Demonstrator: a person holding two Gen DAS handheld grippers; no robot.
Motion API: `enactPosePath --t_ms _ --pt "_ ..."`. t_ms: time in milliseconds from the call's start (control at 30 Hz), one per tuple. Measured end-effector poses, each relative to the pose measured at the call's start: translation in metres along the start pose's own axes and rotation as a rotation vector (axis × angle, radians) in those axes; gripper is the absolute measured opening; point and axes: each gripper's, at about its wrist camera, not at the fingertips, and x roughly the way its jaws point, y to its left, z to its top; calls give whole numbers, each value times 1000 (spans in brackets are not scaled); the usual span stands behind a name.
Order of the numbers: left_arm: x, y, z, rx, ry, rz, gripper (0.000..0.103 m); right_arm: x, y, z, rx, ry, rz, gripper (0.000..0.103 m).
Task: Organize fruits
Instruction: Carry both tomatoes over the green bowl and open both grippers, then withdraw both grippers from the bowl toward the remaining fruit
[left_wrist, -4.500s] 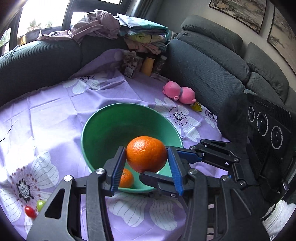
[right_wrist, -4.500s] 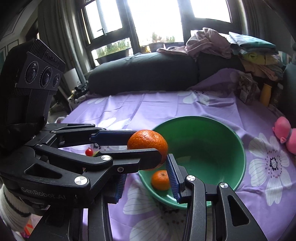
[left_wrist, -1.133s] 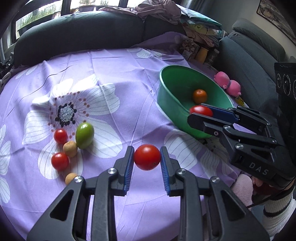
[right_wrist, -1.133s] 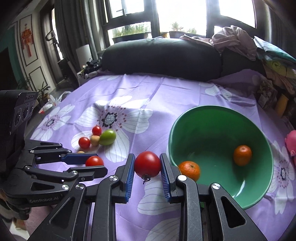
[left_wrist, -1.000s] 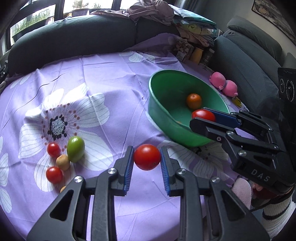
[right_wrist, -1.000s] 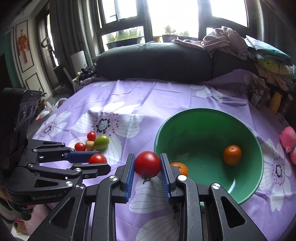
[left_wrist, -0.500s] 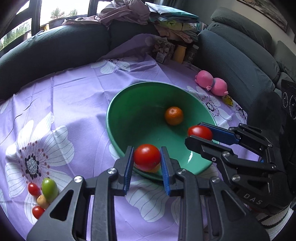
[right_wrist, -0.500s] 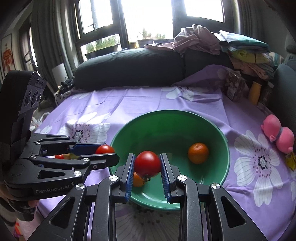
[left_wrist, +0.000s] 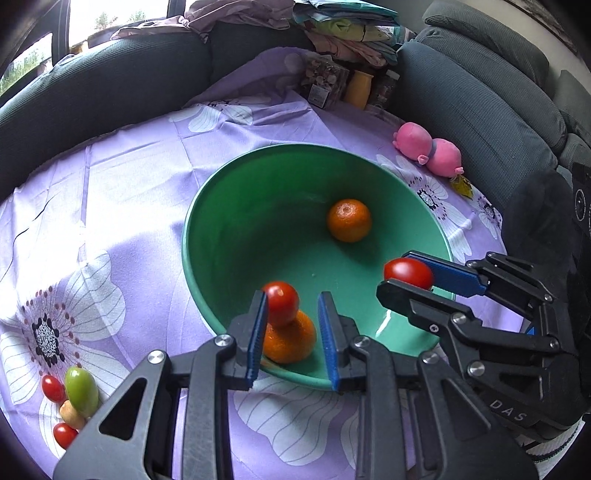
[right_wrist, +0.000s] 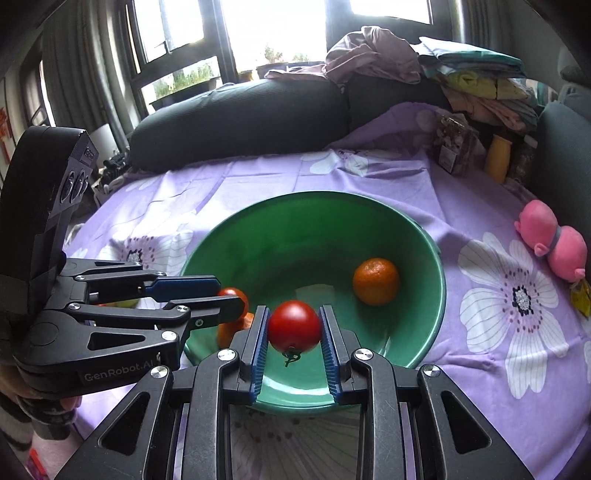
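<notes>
A green bowl (left_wrist: 221, 206) sits on the purple flowered tablecloth (left_wrist: 122, 177) and holds two oranges, one far (left_wrist: 348, 220) and one near (left_wrist: 290, 341). My left gripper (left_wrist: 291, 326) is open over the bowl's near rim; a red tomato (left_wrist: 282, 302) has left its pads and sits on the near orange. My right gripper (right_wrist: 293, 345) is shut on another red tomato (right_wrist: 294, 326) over the near rim of the bowl (right_wrist: 424, 236). It shows in the left wrist view (left_wrist: 408, 273) too.
Small tomatoes and a green fruit (left_wrist: 81, 391) lie on the cloth at the left. A pink pig toy (left_wrist: 430, 151) lies to the right of the bowl. Jars and snacks (left_wrist: 354, 88) stand at the back. Dark sofas surround the table.
Both grippers have moved over the bowl. My left gripper has opened and let its tomato drop onto the near orange. The right gripper still holds its tomato.
</notes>
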Motion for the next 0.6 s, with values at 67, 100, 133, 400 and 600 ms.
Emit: enactPosePath --t_ms 67,100,133,400,600 --pt "-2 0 0 -1 -3 -1 28 0 -1 0 5 5 -1 29" --pt "-3 0 0 -2 -8 -1 29 0 -1 0 10 7 -4 29" --pt "-5 0 0 -4 -13 0 32 -1 -1 0 15 7 -8 29" --pt "-32 -1 -6 1 -65 34 58 -10 5 -1 -3 -1 -30 29" --pt "-56 8 -20 -22 -100 70 71 -24 16 -1 -21 -15 -39 30"
